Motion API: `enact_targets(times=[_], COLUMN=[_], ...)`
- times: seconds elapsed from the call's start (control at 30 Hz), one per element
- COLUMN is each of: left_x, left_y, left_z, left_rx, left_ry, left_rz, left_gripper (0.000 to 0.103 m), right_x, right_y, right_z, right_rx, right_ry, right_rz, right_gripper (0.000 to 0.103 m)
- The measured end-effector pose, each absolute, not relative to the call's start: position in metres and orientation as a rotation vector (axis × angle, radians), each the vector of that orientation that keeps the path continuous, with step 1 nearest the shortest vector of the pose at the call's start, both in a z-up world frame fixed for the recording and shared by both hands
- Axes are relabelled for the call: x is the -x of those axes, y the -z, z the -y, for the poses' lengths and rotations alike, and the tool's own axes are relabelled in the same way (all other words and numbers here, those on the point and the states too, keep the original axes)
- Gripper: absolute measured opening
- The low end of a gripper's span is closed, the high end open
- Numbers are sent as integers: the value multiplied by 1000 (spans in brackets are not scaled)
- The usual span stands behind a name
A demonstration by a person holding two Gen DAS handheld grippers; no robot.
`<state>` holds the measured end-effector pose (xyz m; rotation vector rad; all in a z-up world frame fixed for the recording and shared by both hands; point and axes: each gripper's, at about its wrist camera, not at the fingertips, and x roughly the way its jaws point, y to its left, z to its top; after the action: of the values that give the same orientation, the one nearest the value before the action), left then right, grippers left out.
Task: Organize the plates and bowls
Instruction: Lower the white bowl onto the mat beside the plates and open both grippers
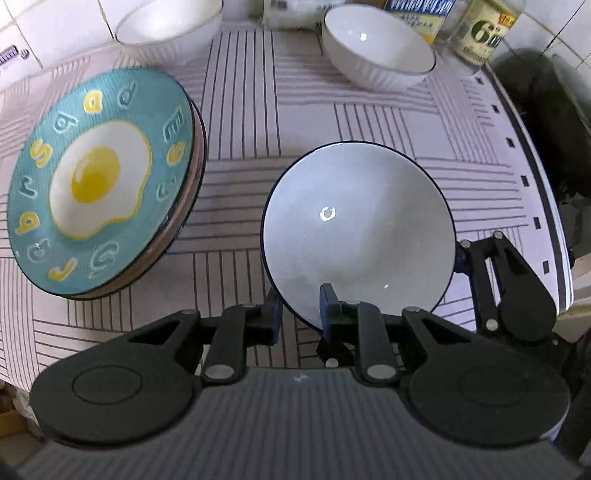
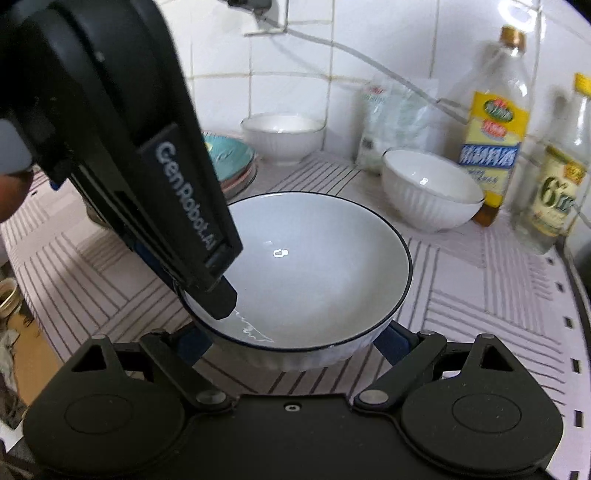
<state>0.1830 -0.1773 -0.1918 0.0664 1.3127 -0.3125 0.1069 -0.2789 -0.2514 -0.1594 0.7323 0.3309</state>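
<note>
A white bowl with a dark rim point(image 1: 358, 236) point(image 2: 314, 273) sits on the striped cloth. My left gripper point(image 1: 301, 314) is shut on its near rim, one finger inside and one outside; it also shows in the right wrist view point(image 2: 207, 291). My right gripper point(image 2: 291, 343) is open, with its fingers on either side of the bowl's near wall. A teal fried-egg plate point(image 1: 99, 181) point(image 2: 229, 155) tops a stack of plates to the left. Two white ribbed bowls point(image 1: 376, 48) point(image 1: 170, 26) stand at the back, and both show in the right wrist view point(image 2: 432, 188) point(image 2: 282, 134).
Two bottles point(image 2: 495, 122) point(image 2: 557, 177) and a plastic bag point(image 2: 391, 122) stand against the tiled wall at the back right. The counter's edge with a dark border point(image 1: 543, 206) runs along the right, beside a dark stove area point(image 1: 554, 110).
</note>
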Motion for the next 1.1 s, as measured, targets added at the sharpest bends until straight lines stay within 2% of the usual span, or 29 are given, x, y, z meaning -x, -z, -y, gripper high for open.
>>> enact_targets(times=[0.37,0.7,0.83,1.1], left_x=[-190,-173,-162,-143], left_y=[189,149,132,99], left_z=[180,173,173,174], left_rx=[-67,-27,-22,-52], left_ry=[304,268,267,255], left_rz=[-1359,-1324,-1311,-1270], left_gripper=[20,26,26,30], right_x=[-109,-70,-64,-62], right_y=[242,204,192,161], right_z=[277,302,316,349], right_rx=[169,30,-49,-206], right_ry=[-338,-346,-371,-298], right_rz=[-808,-836,-880,-882], right_gripper=[95,95,90,87])
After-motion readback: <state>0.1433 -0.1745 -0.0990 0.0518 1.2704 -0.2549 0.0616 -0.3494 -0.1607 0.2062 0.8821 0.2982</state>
